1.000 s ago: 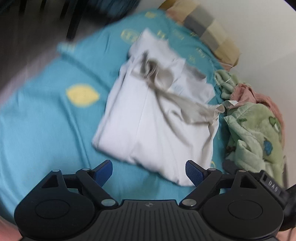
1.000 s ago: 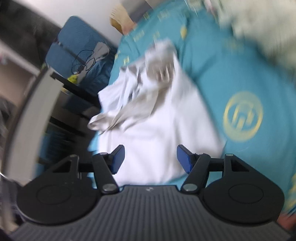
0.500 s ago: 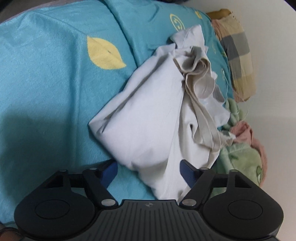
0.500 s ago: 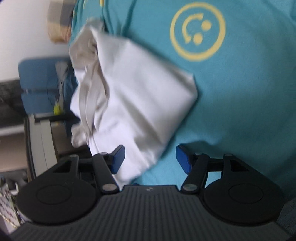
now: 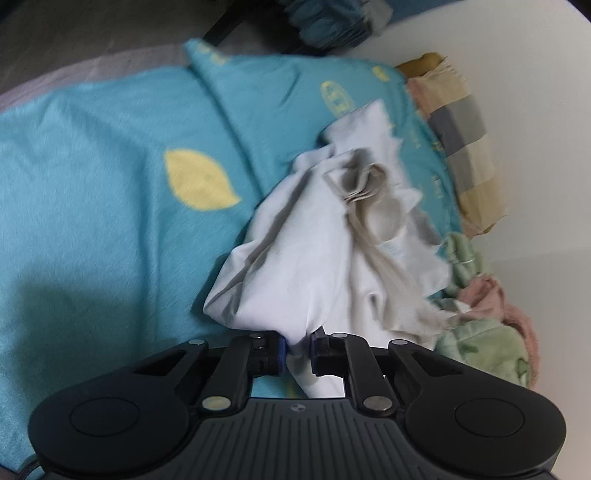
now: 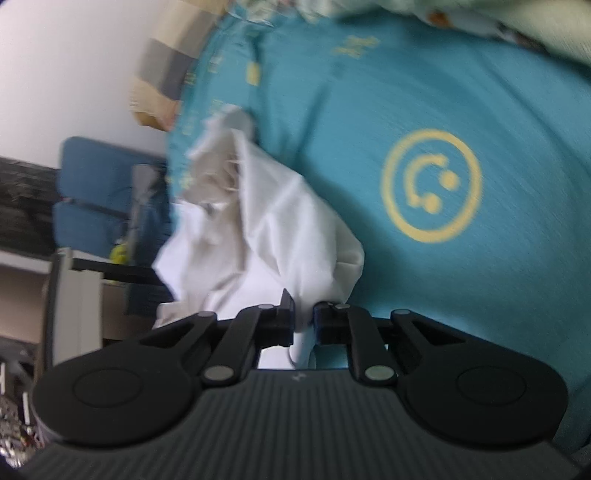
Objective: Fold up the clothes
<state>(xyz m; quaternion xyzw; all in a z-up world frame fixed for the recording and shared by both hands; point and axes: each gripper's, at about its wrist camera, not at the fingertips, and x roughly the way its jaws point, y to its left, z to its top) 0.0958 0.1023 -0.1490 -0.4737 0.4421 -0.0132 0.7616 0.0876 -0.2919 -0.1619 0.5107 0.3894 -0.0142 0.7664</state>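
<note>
Blue bed sheet (image 5: 92, 229) lay under a rumpled white shirt (image 5: 314, 258), at 12 o'clock from both grippers. Left gripper (image 5: 297, 349) and right gripper (image 6: 303, 325) had just closed, each pinching its near edge. Best to lift both together, evenly, keeping the cloth stretched.

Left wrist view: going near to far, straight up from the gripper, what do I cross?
Left gripper, shut on the white garment's near corner → white garment → its bunched beige part → teal bedspread → dark floor beyond the bed.
</note>
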